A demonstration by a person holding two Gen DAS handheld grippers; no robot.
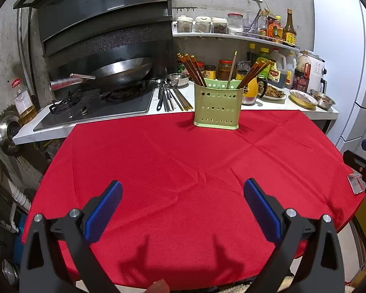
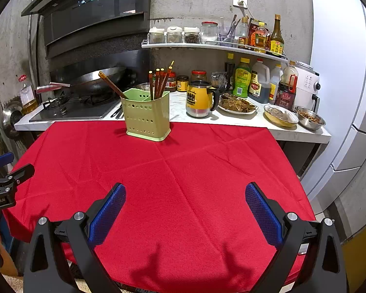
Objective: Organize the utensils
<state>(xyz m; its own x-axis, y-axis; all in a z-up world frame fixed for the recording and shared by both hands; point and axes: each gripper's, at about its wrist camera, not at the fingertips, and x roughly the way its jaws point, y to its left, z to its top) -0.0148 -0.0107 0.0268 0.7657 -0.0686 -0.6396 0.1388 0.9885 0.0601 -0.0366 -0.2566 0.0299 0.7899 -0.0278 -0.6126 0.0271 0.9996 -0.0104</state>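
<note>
A light green perforated utensil holder (image 1: 216, 105) stands at the far edge of the red tablecloth (image 1: 173, 171); it also shows in the right wrist view (image 2: 147, 117). Brown chopsticks (image 1: 191, 69) stand in it, seen too in the right wrist view (image 2: 158, 83). More utensils (image 1: 170, 97), spoons and chopsticks, lie on the white counter behind the holder. My left gripper (image 1: 183, 195) is open and empty over the near cloth. My right gripper (image 2: 185, 197) is open and empty over the near cloth.
A wok (image 1: 119, 70) sits on the gas stove (image 1: 95, 105) at the left. A yellow mug (image 2: 200, 99), dishes of food (image 2: 236, 105), metal bowls (image 2: 310, 120) and sauce bottles (image 2: 258, 80) crowd the counter. A white fridge (image 2: 341, 73) stands at the right.
</note>
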